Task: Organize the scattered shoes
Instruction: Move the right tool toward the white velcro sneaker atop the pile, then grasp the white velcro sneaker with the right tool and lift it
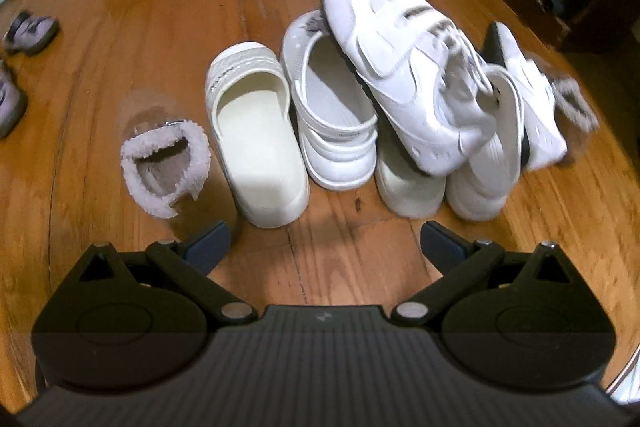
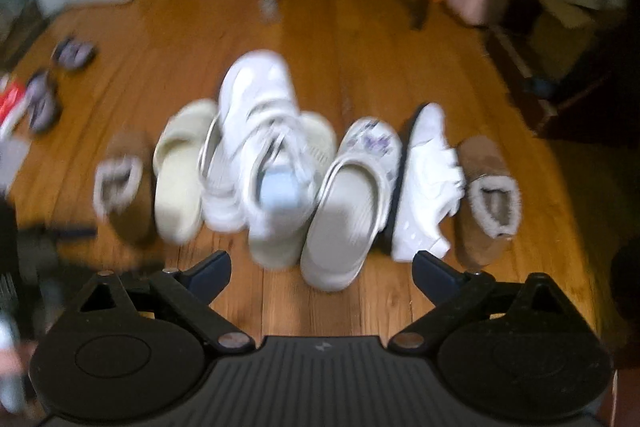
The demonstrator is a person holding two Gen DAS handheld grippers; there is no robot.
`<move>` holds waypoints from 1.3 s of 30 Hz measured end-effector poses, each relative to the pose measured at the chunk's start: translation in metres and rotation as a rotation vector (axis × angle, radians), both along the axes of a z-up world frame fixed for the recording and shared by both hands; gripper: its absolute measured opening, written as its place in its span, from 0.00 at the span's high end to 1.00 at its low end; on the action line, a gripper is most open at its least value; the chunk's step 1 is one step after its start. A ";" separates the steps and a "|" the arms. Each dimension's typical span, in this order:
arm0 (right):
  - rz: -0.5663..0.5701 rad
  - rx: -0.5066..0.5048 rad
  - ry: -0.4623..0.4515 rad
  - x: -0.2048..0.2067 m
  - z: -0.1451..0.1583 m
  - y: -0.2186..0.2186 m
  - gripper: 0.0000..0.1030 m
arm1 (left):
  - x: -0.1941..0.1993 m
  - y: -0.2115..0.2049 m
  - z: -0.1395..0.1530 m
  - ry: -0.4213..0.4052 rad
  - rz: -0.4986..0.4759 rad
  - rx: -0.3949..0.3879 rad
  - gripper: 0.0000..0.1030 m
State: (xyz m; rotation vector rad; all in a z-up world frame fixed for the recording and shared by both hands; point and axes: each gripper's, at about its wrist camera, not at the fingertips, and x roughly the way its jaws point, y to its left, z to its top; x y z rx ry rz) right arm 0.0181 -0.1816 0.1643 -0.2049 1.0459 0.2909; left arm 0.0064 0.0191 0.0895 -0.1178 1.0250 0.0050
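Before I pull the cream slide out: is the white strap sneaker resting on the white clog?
Touching. The left wrist view shows the white strap sneaker lying across the white clog, covering its right rim.

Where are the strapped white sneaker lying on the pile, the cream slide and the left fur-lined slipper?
strapped white sneaker (image 1: 404, 67), left wrist view, on its strapped upper.
cream slide (image 1: 256, 135), left wrist view, on its footbed.
fur-lined slipper (image 1: 166, 167), left wrist view, on its fleece collar.

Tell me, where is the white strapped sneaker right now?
In the left wrist view the white strapped sneaker lies tilted atop the row's middle, resting on a white clog and a cream slide.
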 end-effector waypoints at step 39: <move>0.102 0.060 -0.158 0.135 -0.128 0.044 0.48 | -0.001 0.057 -0.064 0.066 0.226 -0.127 0.00</move>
